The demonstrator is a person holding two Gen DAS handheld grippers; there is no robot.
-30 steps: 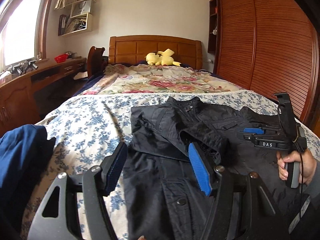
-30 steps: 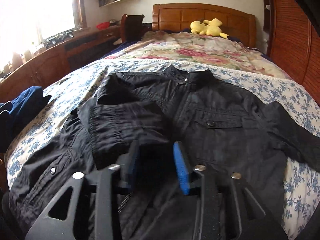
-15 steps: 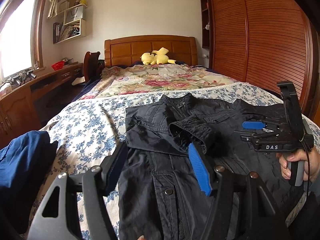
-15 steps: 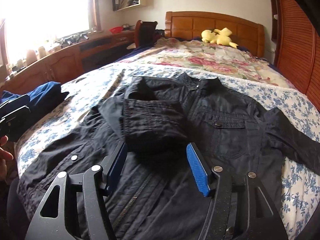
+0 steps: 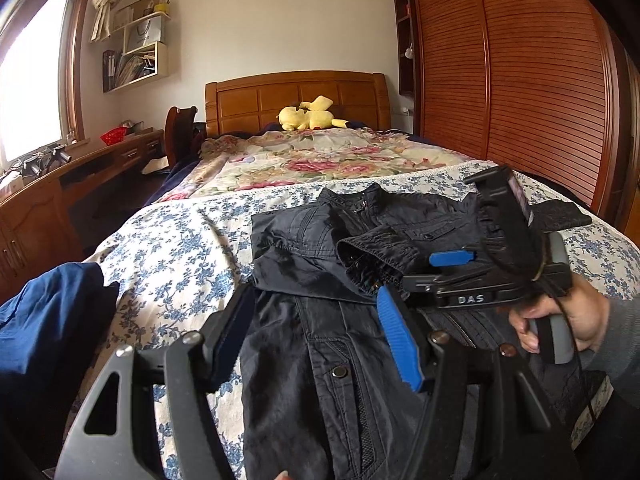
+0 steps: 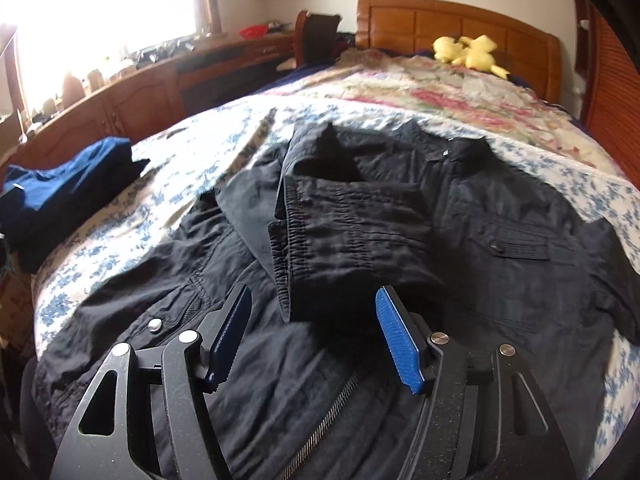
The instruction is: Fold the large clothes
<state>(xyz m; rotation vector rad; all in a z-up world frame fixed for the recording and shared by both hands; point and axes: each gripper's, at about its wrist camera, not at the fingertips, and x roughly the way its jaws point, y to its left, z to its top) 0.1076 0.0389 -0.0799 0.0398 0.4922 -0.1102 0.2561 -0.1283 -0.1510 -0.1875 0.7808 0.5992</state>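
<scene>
Lying face-up across the foot of the bed (image 6: 612, 208), the black jacket (image 6: 460, 216) is partway folded: one sleeve (image 6: 344, 232) is already laid over the chest, its elastic cuff resting near the zip, while the opposite sleeve (image 6: 616, 280) is spread out toward the bed's edge. The right gripper (image 6: 314, 340) hovers just over the folded cuff, its jaws parted and empty. The left gripper (image 5: 316, 340) hangs above the jacket's lower front, jaws apart too, nothing between them. A folded blue garment (image 6: 68, 192) sits off to the side. By my reckoning, the second sleeve and the body folds remain.
</scene>
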